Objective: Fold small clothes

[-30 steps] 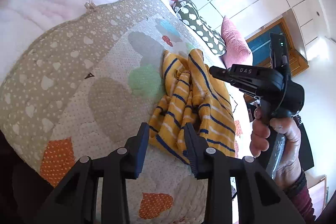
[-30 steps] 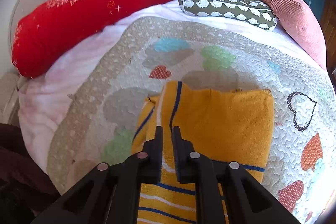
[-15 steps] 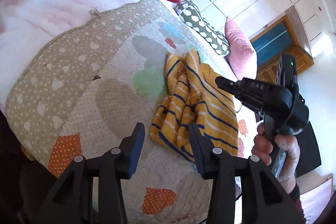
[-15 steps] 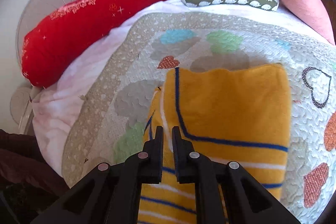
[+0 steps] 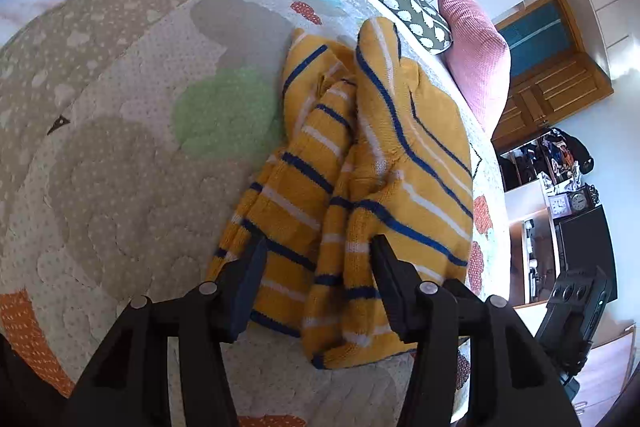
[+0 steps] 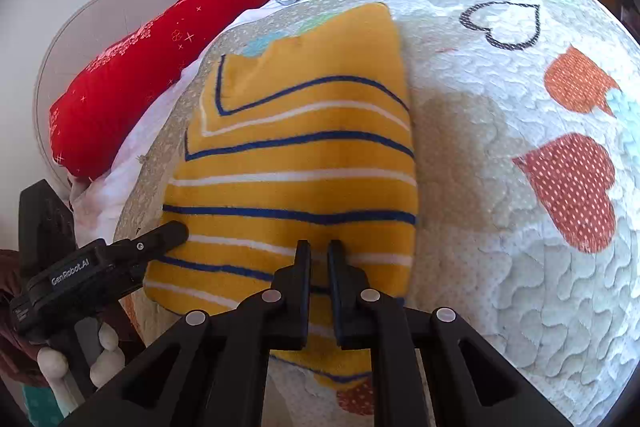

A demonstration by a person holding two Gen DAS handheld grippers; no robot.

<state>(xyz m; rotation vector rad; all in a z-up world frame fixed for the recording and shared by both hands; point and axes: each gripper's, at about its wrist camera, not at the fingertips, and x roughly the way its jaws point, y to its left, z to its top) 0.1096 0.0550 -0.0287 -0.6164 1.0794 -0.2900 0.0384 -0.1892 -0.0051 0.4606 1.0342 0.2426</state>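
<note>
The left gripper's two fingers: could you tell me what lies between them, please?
In the left wrist view, the bunched near edge of the striped sweater lies between the left gripper's open fingers, which do not yet press it.

Two wrist fisheye cameras look steeply down, close over a quilted bed; both share the striped yellow sweater at 12 o'clock.
</note>
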